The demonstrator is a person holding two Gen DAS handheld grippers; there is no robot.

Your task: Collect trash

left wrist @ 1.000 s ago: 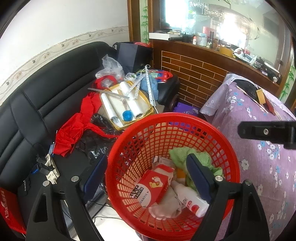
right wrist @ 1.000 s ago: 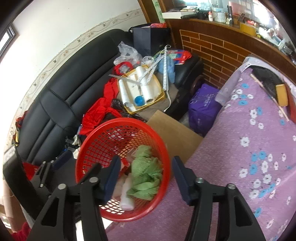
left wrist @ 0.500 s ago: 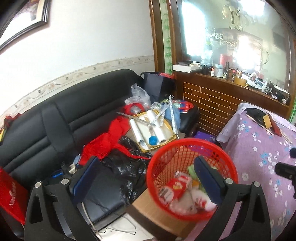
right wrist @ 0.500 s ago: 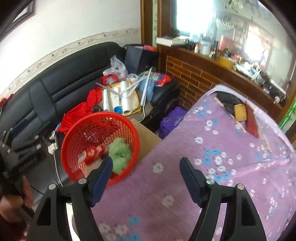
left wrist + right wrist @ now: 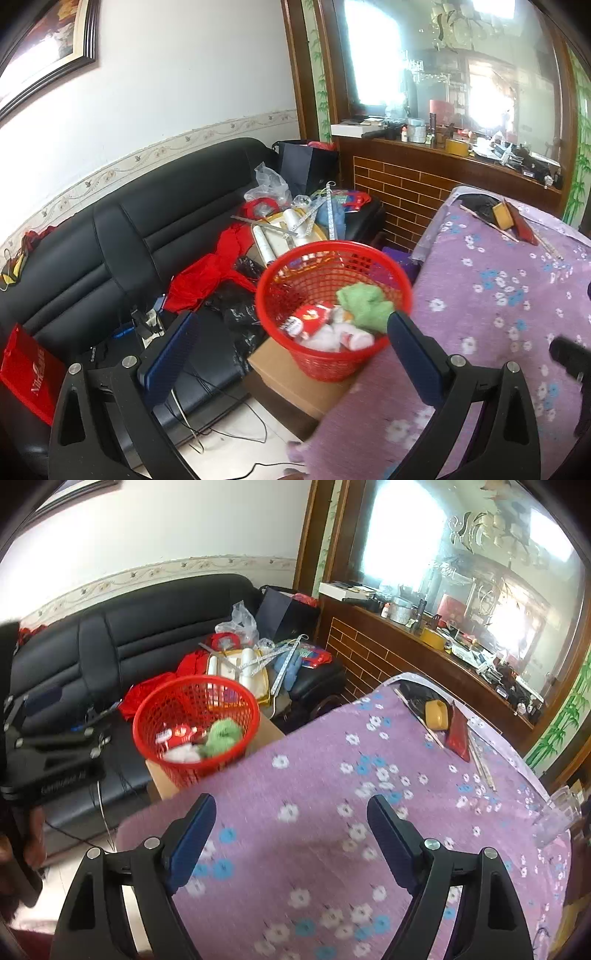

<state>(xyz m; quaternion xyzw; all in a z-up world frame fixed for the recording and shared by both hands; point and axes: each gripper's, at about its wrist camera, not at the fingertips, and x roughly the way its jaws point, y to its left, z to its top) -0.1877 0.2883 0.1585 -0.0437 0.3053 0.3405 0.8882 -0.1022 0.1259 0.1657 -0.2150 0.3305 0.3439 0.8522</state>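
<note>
A red mesh basket (image 5: 325,363) stands on a brown cardboard box (image 5: 291,384) beside the table; it also shows in the right wrist view (image 5: 147,716). In it lie a green cloth (image 5: 364,304), a red-and-white carton (image 5: 304,319) and white crumpled wrappers (image 5: 332,338). My left gripper (image 5: 290,354) is open and empty, held back from the basket. My right gripper (image 5: 290,830) is open and empty above the purple flowered tablecloth (image 5: 332,782). The left gripper's body (image 5: 55,753) shows at the left of the right wrist view.
A black sofa (image 5: 110,236) holds red cloth (image 5: 207,277), a black bag, a yellow tray with white rolls (image 5: 284,236) and plastic bags. On the table's far end lie a yellow block (image 5: 436,709), a red case (image 5: 458,734) and sticks. A brick counter (image 5: 406,188) stands behind.
Both grippers have pulled back and up from the basket, so it looks smaller and farther. The right gripper has swung right over the tablecloth. Both stay open and empty.
</note>
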